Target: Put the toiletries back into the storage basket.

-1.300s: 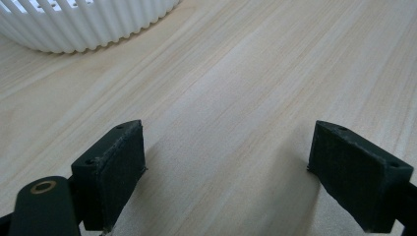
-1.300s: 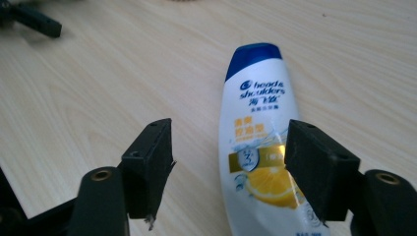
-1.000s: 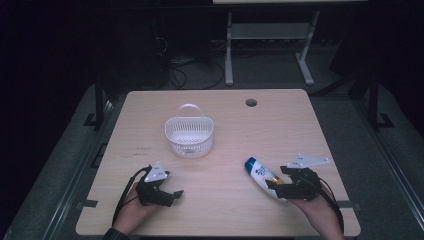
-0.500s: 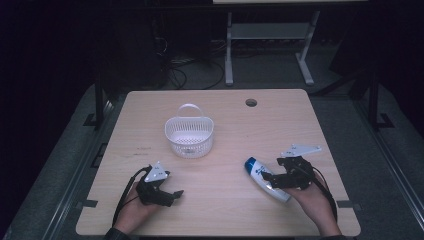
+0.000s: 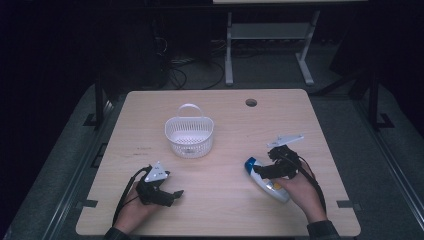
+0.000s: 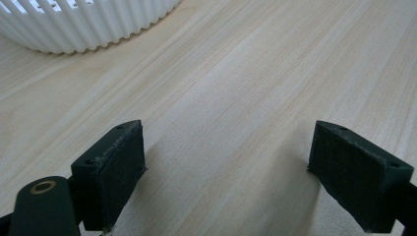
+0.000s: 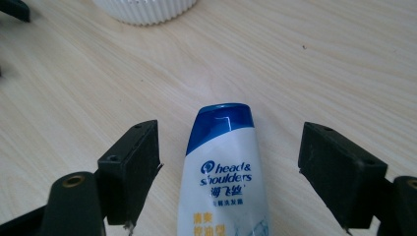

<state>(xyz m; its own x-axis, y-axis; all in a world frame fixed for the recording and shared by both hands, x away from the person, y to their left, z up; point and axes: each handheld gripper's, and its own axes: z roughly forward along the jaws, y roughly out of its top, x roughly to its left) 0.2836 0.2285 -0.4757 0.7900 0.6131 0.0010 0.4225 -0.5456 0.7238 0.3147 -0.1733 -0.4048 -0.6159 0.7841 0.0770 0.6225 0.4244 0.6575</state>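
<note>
Straddling the shampoo bottle (image 7: 223, 172), the right gripper (image 7: 231, 167) has its jaws spread with clear gaps either side, having just been opening. The bottle lies flat on the table (image 5: 225, 200), blue cap apparently toward the white basket (image 5: 189, 135). Left gripper (image 6: 226, 167) rests open, empty.

Both hand-held grippers (image 5: 162, 192) (image 5: 270, 169) low, jaws apart

white shampoo bottle (image 7: 223, 182) (blue cap), lying flat on table
</note>
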